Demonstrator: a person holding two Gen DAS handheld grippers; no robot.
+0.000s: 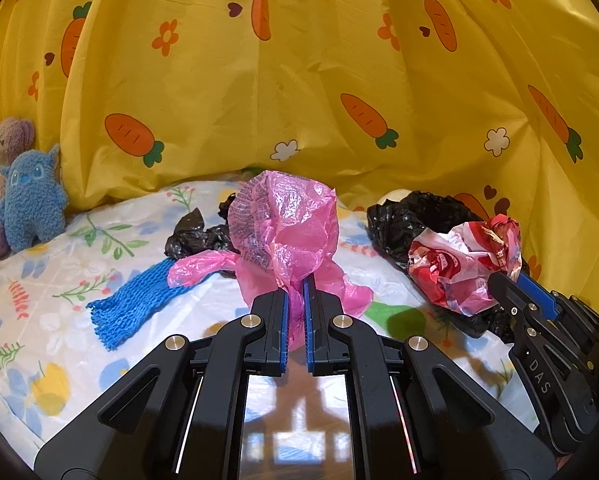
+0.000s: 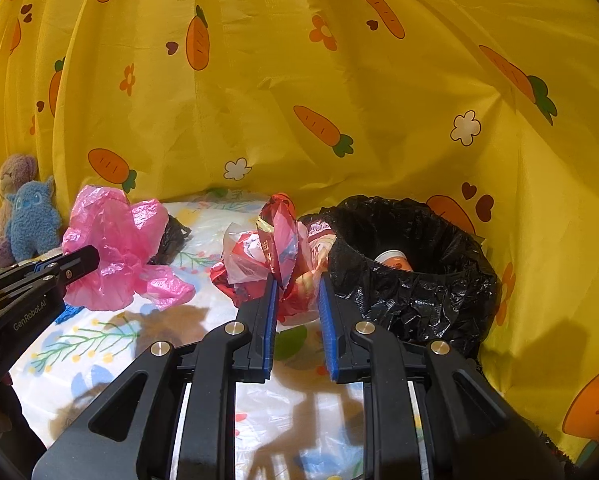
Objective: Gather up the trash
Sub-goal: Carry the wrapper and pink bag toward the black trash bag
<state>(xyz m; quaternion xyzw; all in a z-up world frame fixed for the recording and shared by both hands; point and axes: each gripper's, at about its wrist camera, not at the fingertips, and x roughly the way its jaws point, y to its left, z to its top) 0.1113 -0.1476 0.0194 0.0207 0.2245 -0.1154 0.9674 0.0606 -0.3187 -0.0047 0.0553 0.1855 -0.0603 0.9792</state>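
Pink plastic bag [image 1: 287,232], crumpled, pinched low in the left hand-held gripper [image 1: 296,296], whose jaws are nearly shut on a thin fold; the bulk billows upward above the fingertips, long axis roughly upright, loose tails hanging down beside the jaws. Red-and-white wrapper bag [image 2: 275,256], wadded, clamped between the narrowly parted jaws of the right hand-held gripper [image 2: 297,300]; its tallest fold stands upright, tipped slightly toward the black-lined bin [image 2: 411,280] just to its right. A cup lies inside that bin. Both bundles ride above the floral counter cover [image 1: 59,280]. Judgement: carrying to the bin. To do it well, bring each bundle fully over the rim before parting the jaws, so trailing film drops inside. Blue knit strip [image 1: 135,304] and black scrap [image 1: 197,236] remain on the counter.
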